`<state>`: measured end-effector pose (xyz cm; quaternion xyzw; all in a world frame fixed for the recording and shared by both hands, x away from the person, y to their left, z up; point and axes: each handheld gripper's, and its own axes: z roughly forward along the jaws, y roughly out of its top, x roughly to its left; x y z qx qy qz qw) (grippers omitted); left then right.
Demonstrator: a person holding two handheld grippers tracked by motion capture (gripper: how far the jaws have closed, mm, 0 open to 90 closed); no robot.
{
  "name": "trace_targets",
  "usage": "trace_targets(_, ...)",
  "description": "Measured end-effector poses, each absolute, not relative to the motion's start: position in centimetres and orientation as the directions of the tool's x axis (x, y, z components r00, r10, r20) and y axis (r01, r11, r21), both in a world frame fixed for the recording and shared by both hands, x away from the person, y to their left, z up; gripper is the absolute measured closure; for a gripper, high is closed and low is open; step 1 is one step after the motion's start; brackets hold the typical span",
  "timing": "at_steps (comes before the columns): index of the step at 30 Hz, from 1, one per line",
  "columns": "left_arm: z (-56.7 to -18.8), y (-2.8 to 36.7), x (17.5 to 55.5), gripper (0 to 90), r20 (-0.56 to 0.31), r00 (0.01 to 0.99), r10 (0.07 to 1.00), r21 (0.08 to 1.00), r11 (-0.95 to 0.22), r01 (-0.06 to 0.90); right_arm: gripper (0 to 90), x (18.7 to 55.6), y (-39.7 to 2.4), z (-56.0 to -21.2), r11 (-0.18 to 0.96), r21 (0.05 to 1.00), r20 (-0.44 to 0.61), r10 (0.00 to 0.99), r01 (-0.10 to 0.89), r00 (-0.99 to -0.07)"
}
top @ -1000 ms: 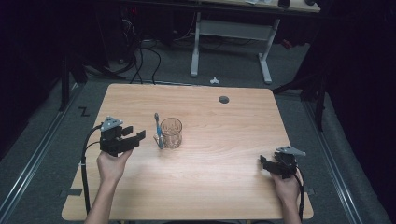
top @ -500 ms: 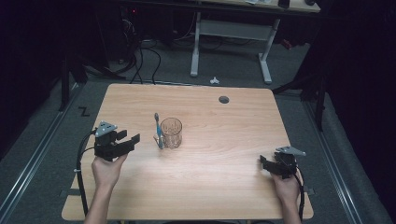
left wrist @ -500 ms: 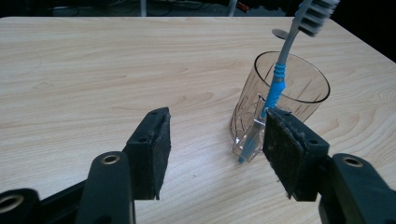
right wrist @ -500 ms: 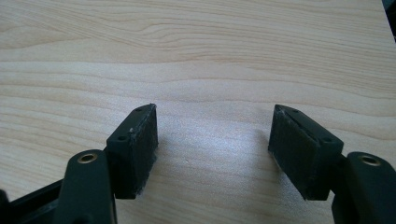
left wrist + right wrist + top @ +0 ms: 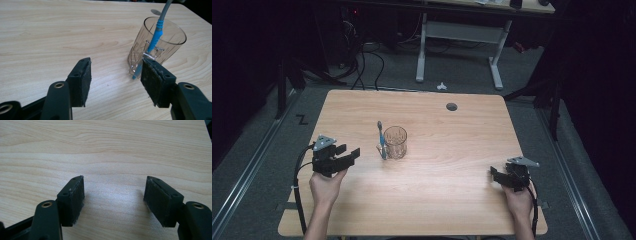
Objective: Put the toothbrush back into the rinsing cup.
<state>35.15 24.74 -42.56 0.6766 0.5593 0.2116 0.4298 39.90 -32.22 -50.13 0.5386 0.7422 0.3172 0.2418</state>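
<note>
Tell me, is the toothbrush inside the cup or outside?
Outside. The toothbrush leans against the clear cup's outer wall, its lower end on the table.

— What sits toward the far right of the worktop [image 5: 452,200]?
— A dark round cable hole [image 5: 451,106]. Beyond the far edge, a white-legged desk [image 5: 459,31], floor cables [image 5: 364,67].

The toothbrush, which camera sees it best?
The left gripper view: the toothbrush is close, its blue and grey handle leaning on the outside of the clear cup, foot on the table. In the high view it is a small blue stick beside the cup. The right gripper view looks at bare wood.
</note>
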Motion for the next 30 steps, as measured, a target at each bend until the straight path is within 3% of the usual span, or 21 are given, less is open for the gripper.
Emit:
trace_targets(20, -44.2, 24.6, 34.8, 42.1, -0.157, 0.261, 0.952, 0.797, -0.033, 0.603, 32.9, 39.9, -32.2, -50.1, 0.221, 0.731, -0.019, 0.953, 0.645, -0.304)
trace_targets(30, -45.2, 24.6, 34.9, 42.2, -0.202, 0.258, 0.945, 0.776, -0.006, 0.631, 32.9, 39.9, -32.2, -50.1, 0.221, 0.731, -0.019, 0.952, 0.645, -0.305)
